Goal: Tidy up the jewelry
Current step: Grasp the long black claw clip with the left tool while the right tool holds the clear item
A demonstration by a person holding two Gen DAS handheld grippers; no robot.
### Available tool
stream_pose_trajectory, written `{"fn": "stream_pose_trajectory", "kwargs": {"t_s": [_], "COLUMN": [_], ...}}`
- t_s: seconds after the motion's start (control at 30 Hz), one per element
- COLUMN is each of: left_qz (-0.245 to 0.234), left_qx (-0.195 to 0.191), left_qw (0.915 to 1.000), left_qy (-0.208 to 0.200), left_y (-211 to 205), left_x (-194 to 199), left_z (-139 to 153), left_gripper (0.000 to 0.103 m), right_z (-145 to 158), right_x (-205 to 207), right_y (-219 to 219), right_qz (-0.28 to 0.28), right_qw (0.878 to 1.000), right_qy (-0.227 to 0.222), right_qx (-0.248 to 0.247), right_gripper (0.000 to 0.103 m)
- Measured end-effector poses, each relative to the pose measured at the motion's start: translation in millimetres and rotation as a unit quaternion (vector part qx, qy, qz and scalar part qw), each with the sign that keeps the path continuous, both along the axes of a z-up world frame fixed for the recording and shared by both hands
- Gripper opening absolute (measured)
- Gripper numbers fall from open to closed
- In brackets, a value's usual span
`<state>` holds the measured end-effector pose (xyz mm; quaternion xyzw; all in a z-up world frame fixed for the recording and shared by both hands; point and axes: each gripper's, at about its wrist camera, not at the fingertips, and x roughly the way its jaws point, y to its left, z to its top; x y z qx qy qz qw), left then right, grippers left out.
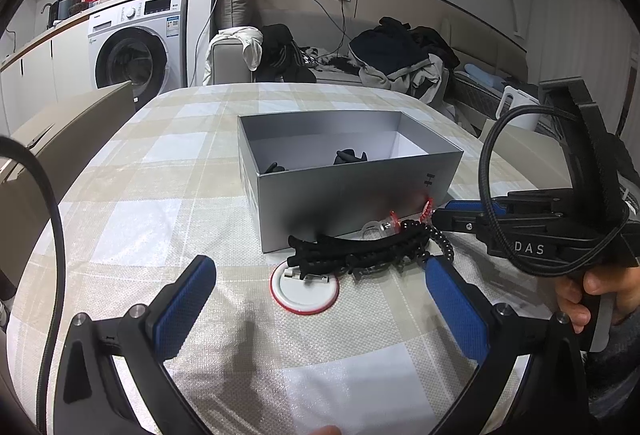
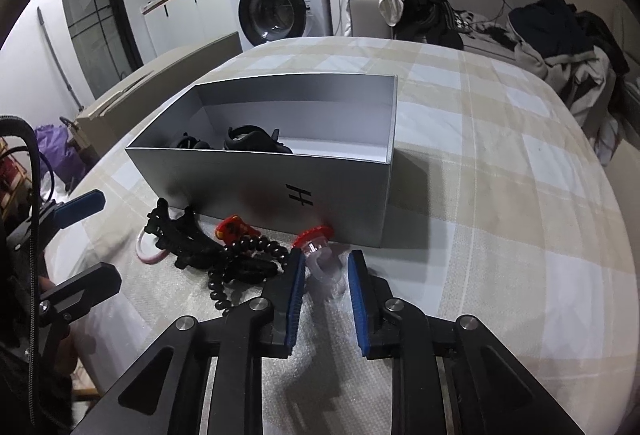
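Your right gripper [image 2: 323, 275] sits low on the worktop [image 2: 500, 195] with its blue pads on either side of the clear ring [image 2: 322, 267], the one with the red top, just in front of the grey box [image 2: 256, 179]. The jaws stand narrowly apart; the pads look close to the ring, but you cannot tell whether they press on it yet, so count it as not gripped. To take it well, centre the clear band between the pads, close gently until it stops sliding, then lift straight up before you carry it over the box wall. Keep clear of the black bead bracelet [image 2: 244, 259], which lies just beside your left pad and could be dragged along.

Your left gripper [image 1: 320, 299] hovers wide open over the white round lid with a red rim [image 1: 306, 291], holding nothing.

The ring is small, transparent and glossy, likely slippery. The black hair claws [image 1: 352, 251] lie tangled beside it; dark pieces [image 2: 252, 141] already rest in the box.
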<state>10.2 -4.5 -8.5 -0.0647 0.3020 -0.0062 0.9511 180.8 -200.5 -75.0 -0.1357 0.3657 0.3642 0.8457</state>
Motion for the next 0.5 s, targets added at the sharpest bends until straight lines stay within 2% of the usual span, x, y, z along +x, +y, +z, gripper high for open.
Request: {"fn": "stream_pose_trajectory", "kwargs": {"t_s": [0.1,0.13,0.23,0.5], "left_qz": [-0.001,-0.001,-0.002,-0.003], "left_qx": [0.001,0.001,0.003,0.002], "left_qw": [1.0,1.0,1.0,1.0], "left_qy": [0.001,0.001,0.001,0.0], "left_y": [0.1,-0.2,-0.8,0.2], "left_x": [0.2,0.5,-0.3,-0.3], "left_z": [0.0,-0.3,-0.5,0.5], "left_gripper": [0.102,0.102,0.102,0.102], "right_z": [-0.5,-1.4,-1.1,8.0], "right_x": [1.6,2.8,0.6,-8.4], "right_y": [-1.3,-2.0,-5.4,-18.7], "right_qz": [0.004,0.007,0.012,0.016], "right_qw": [1.0,1.0,1.0,1.0], "right_qy": [0.001,0.01,0.018,0.017], "right_qx": [0.0,0.0,0.005,0.015], "right_gripper": [0.022,0.016,0.009,0.005]}}
